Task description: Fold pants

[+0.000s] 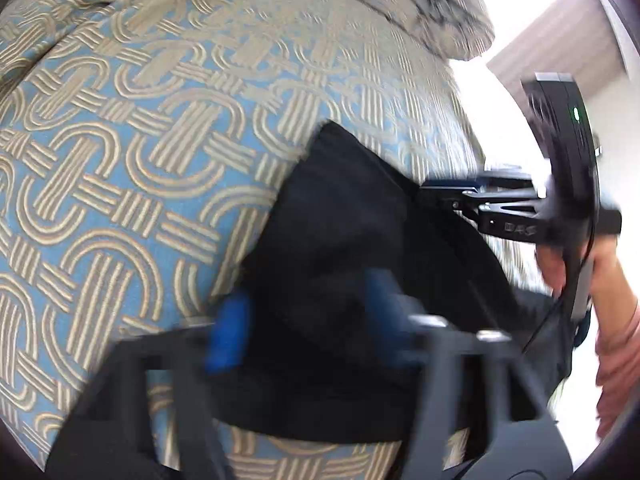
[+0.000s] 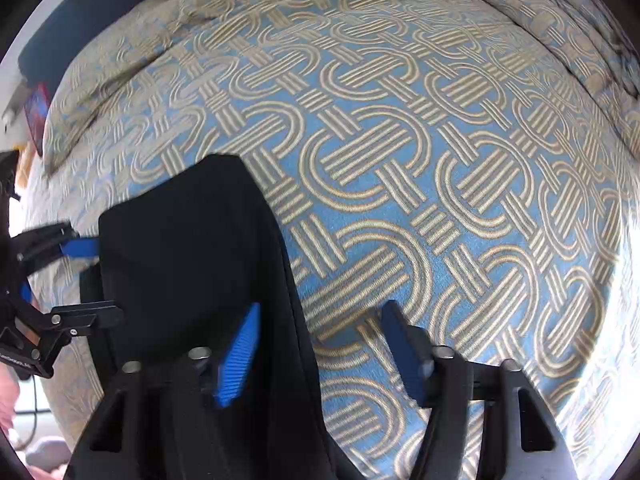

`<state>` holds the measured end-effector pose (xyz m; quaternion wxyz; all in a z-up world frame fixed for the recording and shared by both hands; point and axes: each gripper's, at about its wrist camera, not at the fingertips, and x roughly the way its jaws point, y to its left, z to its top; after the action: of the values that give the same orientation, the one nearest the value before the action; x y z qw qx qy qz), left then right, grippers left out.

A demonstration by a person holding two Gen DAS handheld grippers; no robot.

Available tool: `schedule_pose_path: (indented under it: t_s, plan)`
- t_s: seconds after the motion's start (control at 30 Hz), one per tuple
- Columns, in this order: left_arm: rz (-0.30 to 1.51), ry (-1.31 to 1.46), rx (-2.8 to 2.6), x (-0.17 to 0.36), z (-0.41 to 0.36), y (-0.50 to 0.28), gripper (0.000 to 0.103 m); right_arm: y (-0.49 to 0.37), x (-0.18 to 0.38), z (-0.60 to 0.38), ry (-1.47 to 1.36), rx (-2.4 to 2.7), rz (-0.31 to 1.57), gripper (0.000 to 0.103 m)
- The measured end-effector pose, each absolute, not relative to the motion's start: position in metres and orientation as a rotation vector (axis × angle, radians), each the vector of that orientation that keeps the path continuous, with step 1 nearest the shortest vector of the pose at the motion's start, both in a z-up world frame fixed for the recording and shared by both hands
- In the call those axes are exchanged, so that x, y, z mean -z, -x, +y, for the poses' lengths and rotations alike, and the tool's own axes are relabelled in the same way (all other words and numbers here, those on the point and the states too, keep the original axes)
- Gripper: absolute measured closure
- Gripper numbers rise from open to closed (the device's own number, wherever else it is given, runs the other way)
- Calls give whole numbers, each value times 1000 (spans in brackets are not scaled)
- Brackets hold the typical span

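Two tools over black pants (image 2: 188,264) on a patterned bedspread (image 2: 400,140).
Right tool (image 2: 320,356) gapes open; left tool (image 1: 308,320) is blurred, its grip unclear.

A bed is covered by a blue bedspread (image 2: 400,216) woven with a beige interlocking-loop pattern. A pair of black fabric pants (image 2: 180,264) is laid on it, folded into a compact shape. A bunched fold of the same patterned cover (image 1: 420,4) is heaped at the far edge.
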<state>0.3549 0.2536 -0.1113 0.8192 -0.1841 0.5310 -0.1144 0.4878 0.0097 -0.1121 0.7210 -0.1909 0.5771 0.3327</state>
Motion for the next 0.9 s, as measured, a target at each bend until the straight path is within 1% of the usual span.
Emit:
schedule_pose_path:
  t_s: [0.03,0.07,0.13,0.27,0.37,0.43,0.5,0.57,0.6,0.63,0.7,0.8,0.9]
  plan:
    - [1130,429,257,111,255,-358,95,-489,111,10,405,-735,1273,99]
    - [1102,504,259,107,260,-356,95,-490,109,11,375,-733,1275,100]
    - [1054,558,261,93,265,-345,95,-484,96,11,353,-747,1214,100]
    - [991,542,261,57,269,-309,95,-464,63,5,309,-834,1133,100]
    - [1001,562,236,42,277,-286,95,-453,36,3,274,-891,1090,100]
    - [1025,516,202,46,277,-285,93,-446,34,13,268,-910,1079,100]
    - [1069,447,123,64,280,-293,91,-441,41,41,296,-837,1080,100]
    - [1140,371,36,94,287,-302,87,-435,48,44,321,-785,1110,100]
    - [1153,359,10,105,292,-304,81,-432,51,42,322,-776,1128,99]
    - [1143,377,-9,113,300,-305,72,-427,53,37,322,-765,1143,99]
    - [1091,402,-52,109,308,-298,71,-413,49,18,312,-731,1150,96]
    - [1021,327,-101,88,305,-286,60,-383,45,-20,310,-652,1136,88]
    - [994,272,-74,70,291,-276,57,-331,41,-87,276,-518,1143,87]
